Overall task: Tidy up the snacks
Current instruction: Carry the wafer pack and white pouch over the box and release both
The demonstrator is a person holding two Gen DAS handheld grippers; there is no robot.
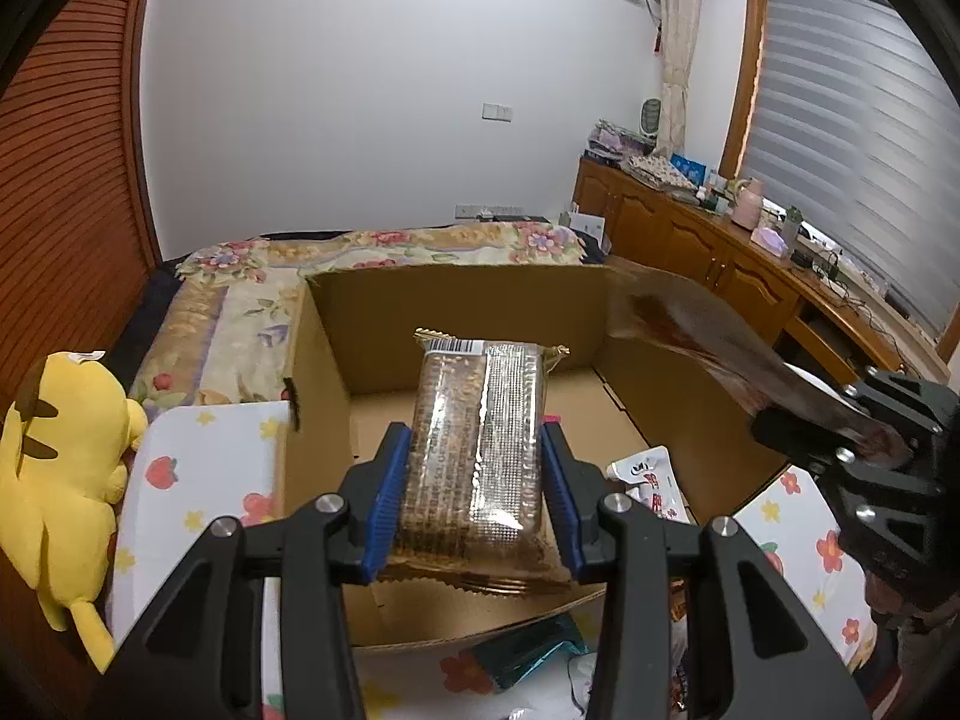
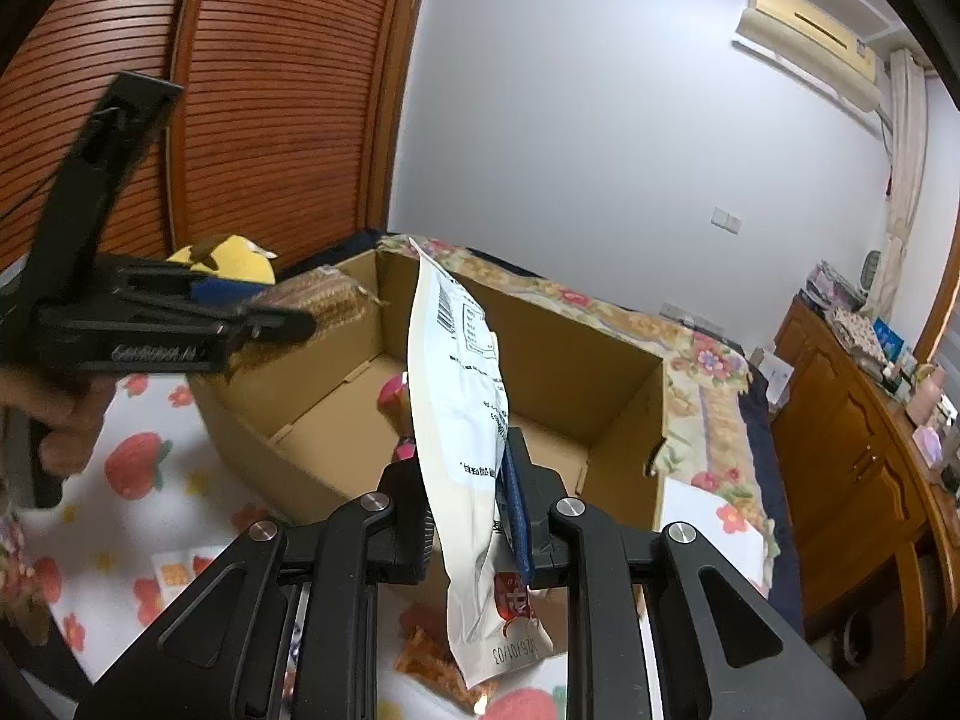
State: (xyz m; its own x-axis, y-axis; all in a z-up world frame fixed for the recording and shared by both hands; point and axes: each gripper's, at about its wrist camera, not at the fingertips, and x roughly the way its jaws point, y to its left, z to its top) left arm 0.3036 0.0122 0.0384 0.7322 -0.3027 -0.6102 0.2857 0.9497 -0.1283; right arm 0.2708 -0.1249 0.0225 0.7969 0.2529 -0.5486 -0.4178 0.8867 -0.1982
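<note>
Left hand-held gripper (image 1: 477, 468) clamps a biscuit pack (image 1: 474, 438) above the cardboard box (image 1: 456, 300); right hand-held gripper (image 2: 468, 510) pinches a white pouch (image 2: 462, 420).

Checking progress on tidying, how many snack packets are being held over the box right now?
2: a brown biscuit pack in the left hand-held gripper, a white pouch in the right hand-held gripper. Others may be hidden.
</note>
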